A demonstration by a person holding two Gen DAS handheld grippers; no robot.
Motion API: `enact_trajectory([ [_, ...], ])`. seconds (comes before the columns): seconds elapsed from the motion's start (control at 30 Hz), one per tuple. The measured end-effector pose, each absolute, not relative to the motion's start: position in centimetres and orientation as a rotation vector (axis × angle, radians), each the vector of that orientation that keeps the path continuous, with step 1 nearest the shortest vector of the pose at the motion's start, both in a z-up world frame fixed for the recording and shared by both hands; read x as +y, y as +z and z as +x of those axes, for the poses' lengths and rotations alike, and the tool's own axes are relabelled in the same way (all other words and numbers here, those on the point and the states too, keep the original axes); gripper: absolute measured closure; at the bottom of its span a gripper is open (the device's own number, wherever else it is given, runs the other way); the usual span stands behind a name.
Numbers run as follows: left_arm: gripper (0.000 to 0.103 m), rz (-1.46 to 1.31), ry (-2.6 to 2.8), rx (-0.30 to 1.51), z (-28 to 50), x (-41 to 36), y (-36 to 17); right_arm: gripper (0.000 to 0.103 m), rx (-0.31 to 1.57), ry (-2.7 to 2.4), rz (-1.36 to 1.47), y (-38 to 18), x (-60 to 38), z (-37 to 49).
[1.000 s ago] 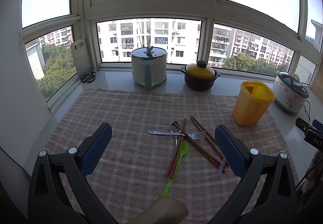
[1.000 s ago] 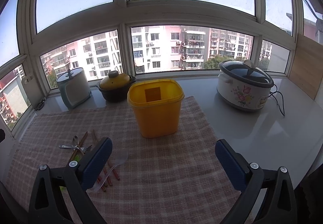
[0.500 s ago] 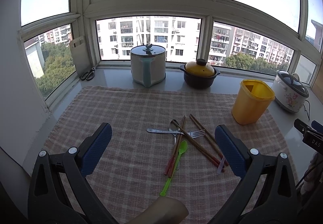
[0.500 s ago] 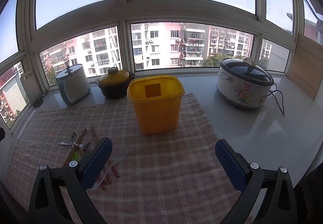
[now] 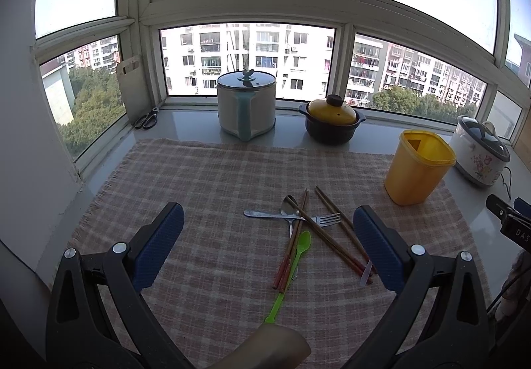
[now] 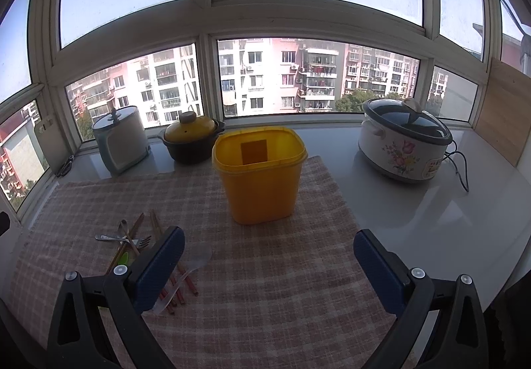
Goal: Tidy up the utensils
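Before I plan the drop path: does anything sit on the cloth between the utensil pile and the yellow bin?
Nothing visible does. Only bare checked cloth lies between the utensil pile and the open yellow bin.

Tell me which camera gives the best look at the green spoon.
The left wrist view: the green spoon lies in full length on the checked cloth, beside the chopsticks. In the right wrist view only a sliver of it shows, behind the right tongs' blue pad.
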State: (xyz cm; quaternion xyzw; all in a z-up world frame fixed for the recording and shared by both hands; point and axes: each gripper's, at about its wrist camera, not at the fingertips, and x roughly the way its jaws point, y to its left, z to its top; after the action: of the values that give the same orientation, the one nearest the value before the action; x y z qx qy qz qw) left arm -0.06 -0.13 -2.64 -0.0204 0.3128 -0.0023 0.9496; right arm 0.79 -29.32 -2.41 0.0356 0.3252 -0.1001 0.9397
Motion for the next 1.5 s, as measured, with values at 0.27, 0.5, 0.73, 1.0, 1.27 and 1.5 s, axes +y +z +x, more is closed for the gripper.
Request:
enact_trajectory([
  [0.27, 0.0, -0.028, -0.005, 0.646, 0.6, 0.1, -3.9, 0.0, 0.687, -0.19, 0.072, -3.6, -29.2, 1.9],
  [0.5, 0.0, -0.027, 0.029, 0.676, 2.5, 0.6, -5.1, 0.0, 0.725, -0.168, 0.061, -4.9, -28.7, 2.8],
  [0.73, 0.0, -0.038, 0.053, 0.688, 3.3, 1.3, -5.8, 0.0, 0.72, -0.153, 0.065, -4.8, -28.4, 3.4],
  [1.0, 0.0, -0.048, 0.062, 0.702, 3.4, 1.3, -6.7, 0.0, 0.717, -0.139, 0.057, -5.1, -28.2, 3.8],
  [1.27, 0.0, -0.046, 0.06, 0.7, 3.5, 1.1, -6.7, 0.0, 0.714, -0.135, 0.05, -5.2, -28.4, 3.9],
  [1.5, 0.0, -0.039, 0.047, 0.757, 4.0, 0.3, -7.6, 0.0, 0.741, -0.121, 0.056, -5.7, -28.7, 4.3],
])
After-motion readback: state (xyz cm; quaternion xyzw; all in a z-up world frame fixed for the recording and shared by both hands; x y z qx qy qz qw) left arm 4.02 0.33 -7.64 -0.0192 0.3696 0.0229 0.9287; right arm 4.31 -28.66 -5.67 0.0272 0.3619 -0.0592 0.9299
